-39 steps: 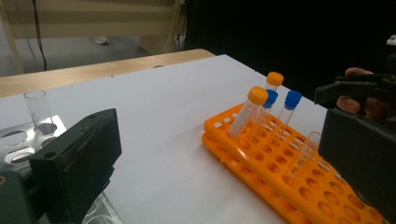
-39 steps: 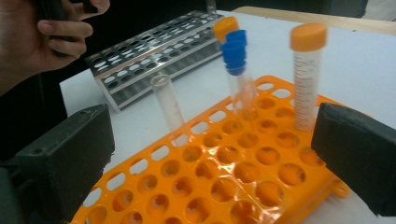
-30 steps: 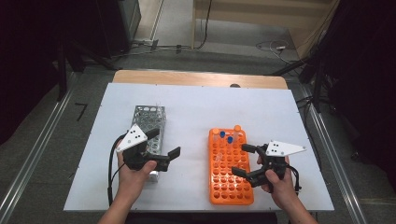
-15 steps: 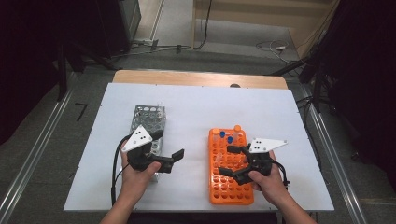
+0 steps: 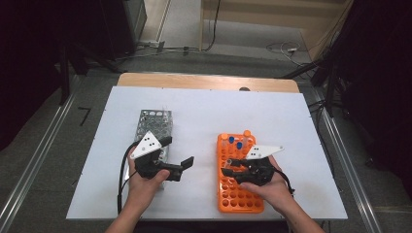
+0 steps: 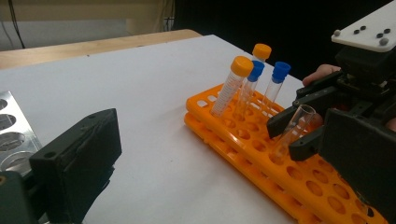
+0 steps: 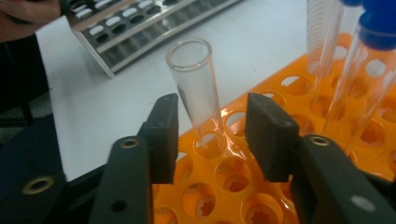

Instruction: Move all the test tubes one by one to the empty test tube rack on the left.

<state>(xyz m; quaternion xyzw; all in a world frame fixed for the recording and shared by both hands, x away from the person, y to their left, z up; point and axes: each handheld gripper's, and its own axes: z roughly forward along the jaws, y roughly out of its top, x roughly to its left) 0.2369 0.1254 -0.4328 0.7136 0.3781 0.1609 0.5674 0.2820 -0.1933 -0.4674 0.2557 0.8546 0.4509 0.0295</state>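
Leftward over the orange rack (image 5: 240,189) comes the right gripper (image 7: 212,135); its fingers stand apart around a clear uncapped tube (image 7: 196,88). That tube sits in a rack hole near the tabletop's near edge, mouth up, leaning toward the left edge.

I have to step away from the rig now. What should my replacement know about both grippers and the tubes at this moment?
Right gripper: open, its jaws on either side of the uncapped clear plastic tube but not touching it. That tube leans in a hole of the orange plastic tube rack.
Left gripper: open, holds nothing, beside the perforated metal rack.
Four capped tubes, two orange and two blue caps, stand at the orange rack's far end.
Done: right gripper lined up. Left: probably close on the clear tube and lift it; where it goes cannot be told.
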